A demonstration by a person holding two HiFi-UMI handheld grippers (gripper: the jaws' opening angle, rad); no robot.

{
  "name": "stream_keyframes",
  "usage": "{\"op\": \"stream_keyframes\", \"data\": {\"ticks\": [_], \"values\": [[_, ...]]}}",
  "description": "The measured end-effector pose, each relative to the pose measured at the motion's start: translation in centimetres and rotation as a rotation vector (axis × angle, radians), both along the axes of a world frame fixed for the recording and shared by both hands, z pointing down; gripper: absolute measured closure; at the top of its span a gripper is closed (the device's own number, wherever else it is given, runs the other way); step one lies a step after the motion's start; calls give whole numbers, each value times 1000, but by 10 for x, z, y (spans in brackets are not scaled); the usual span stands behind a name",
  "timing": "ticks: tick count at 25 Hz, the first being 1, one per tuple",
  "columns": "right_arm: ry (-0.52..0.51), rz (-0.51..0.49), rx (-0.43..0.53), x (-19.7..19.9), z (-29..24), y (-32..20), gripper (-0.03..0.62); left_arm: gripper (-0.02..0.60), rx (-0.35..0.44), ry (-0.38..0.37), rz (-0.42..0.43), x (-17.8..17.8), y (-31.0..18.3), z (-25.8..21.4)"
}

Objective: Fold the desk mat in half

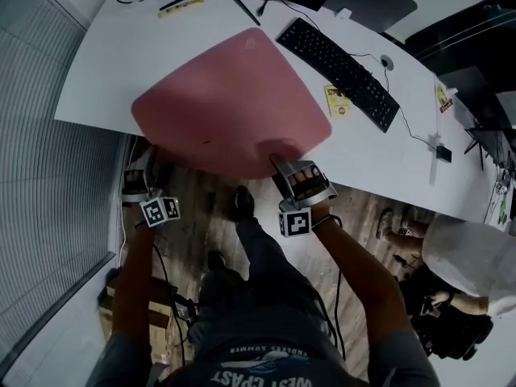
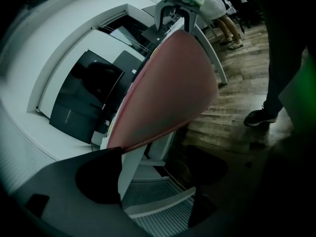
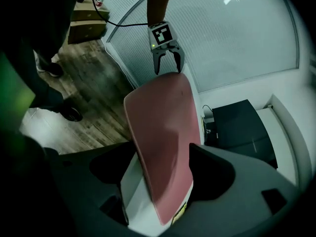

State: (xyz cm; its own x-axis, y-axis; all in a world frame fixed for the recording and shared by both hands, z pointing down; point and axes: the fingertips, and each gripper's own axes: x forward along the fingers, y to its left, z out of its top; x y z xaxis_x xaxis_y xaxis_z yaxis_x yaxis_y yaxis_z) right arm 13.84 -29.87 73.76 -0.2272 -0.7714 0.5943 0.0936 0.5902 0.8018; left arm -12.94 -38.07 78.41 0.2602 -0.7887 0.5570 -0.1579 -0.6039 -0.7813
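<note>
A pink desk mat [image 1: 230,95] lies flat on the white desk [image 1: 105,79], and its near edge hangs over the desk's front. My right gripper [image 1: 282,161] stands open at the mat's near right edge, and the mat [image 3: 163,127] passes between its jaws with gaps on both sides. My left gripper [image 1: 143,164] is open at the mat's near left corner. In the left gripper view [image 2: 148,181] the desk's edge runs between the jaws and the mat [image 2: 168,88] rises just beyond them. Each gripper view shows the other gripper at the mat's far end.
A black keyboard [image 1: 339,71] lies right of the mat, with a yellow sticker [image 1: 337,101] beside it. Cables and a monitor base [image 1: 367,2] sit at the back of the desk. My shoes [image 1: 240,202] stand on the wooden floor. Another person [image 1: 468,256] is at the right.
</note>
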Motion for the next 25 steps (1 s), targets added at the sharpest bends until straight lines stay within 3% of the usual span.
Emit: {"op": "stream_keyframes", "data": {"ticks": [4,7,11,14,21,25], "values": [[-9,-46,-7,-6,4,-1,236,172,10,42,-16,5,3,-2],[-22,-74,-39,-10,5,4,310,173,12,66,-4,10,5,-8],[-86,-83,-80,-10,0,15,482,173,22,88,32,18,8,-17],[-169,-42,-89,-9,-16,13,543,175,28,99,52,22,10,-25],[-348,77,-95,-6,-59,-8,554,181,47,116,63,20,11,-50],[-399,122,-82,-2,-77,-22,554,302,59,125,82,23,12,-67]]}}
